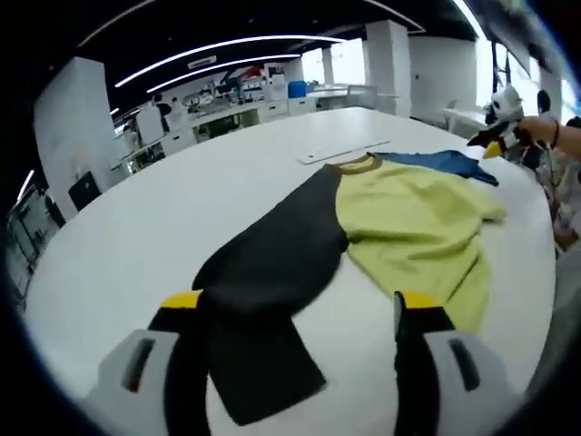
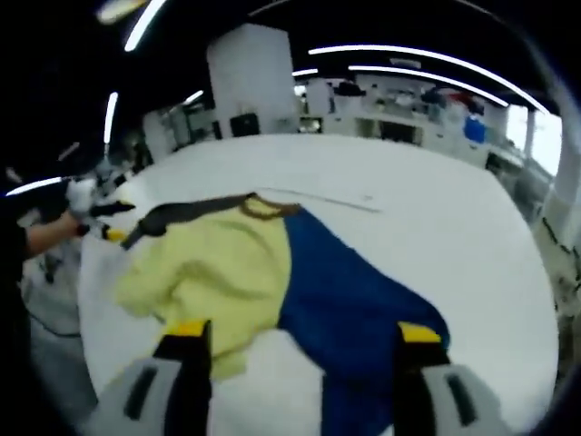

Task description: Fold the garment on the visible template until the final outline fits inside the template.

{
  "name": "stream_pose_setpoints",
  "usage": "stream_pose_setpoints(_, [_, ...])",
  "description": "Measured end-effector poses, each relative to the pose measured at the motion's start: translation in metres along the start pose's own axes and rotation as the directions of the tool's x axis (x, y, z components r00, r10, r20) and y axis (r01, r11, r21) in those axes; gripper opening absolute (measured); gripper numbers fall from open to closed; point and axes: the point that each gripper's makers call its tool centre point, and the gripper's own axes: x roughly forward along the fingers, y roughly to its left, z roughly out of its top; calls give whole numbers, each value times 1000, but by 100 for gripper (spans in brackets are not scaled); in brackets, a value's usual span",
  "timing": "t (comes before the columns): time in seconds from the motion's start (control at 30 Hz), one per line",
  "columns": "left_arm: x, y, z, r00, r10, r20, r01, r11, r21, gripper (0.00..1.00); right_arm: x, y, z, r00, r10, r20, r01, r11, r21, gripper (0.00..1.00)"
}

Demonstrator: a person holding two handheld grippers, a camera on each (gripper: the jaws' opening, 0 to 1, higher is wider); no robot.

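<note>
A three-colour garment lies spread on the white table (image 1: pixel 136 236): a black part (image 1: pixel 272 263), a yellow-green middle (image 1: pixel 408 227) and a blue part (image 1: pixel 449 163), with a brown collar (image 1: pixel 354 165). My left gripper (image 1: pixel 300 304) is open low over the black sleeve, which lies between its jaws. In the right gripper view the blue part (image 2: pixel 354 300) runs toward my open right gripper (image 2: pixel 304 331), with the yellow middle (image 2: pixel 213 272) to its left. A thin pale strip (image 1: pixel 345 150) lies on the table just beyond the collar. Each gripper shows in the other's view, the right gripper (image 1: pixel 495 141) and the left gripper (image 2: pixel 109 222).
The table's edge curves close on the right (image 1: pixel 545 272). A person's hand and sleeve (image 2: pixel 45 236) hold the left gripper at the table's side. Desks, shelves and a white pillar (image 2: pixel 250 82) stand far behind.
</note>
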Motion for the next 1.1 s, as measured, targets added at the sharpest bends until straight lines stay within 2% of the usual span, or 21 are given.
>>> stream_pose_setpoints(0.17, [-7,-21,-4,998,-57,11,57,998,-15,84,-2,33,-12,996,83,-33,-85,994,-72,83])
stream_pose_setpoints(0.3, [-14,-37,-2,995,-92,45,92,996,9,84,-2,55,-20,989,141,-50,-146,983,-109,82])
stream_pose_setpoints(0.5, [-21,-51,-8,990,-130,56,130,992,2,76,-2,88,-38,960,264,-97,-280,931,-234,74])
stream_pose_setpoints(0.63, [-27,-81,-16,980,-198,36,198,980,-14,63,0,97,-50,954,274,-123,-298,917,-267,64])
stream_pose_setpoints(0.73, [-31,-97,-18,976,-215,31,215,977,-2,60,4,98,-58,954,265,-141,-296,910,-292,59])
stream_pose_setpoints(0.9, [-28,-116,-29,968,-250,8,250,968,-16,48,11,93,-67,956,249,-158,-288,905,-312,41])
stream_pose_setpoints(1.1, [-21,-130,-36,959,-282,0,282,959,-33,40,17,93,-70,950,256,-177,-304,882,-361,37])
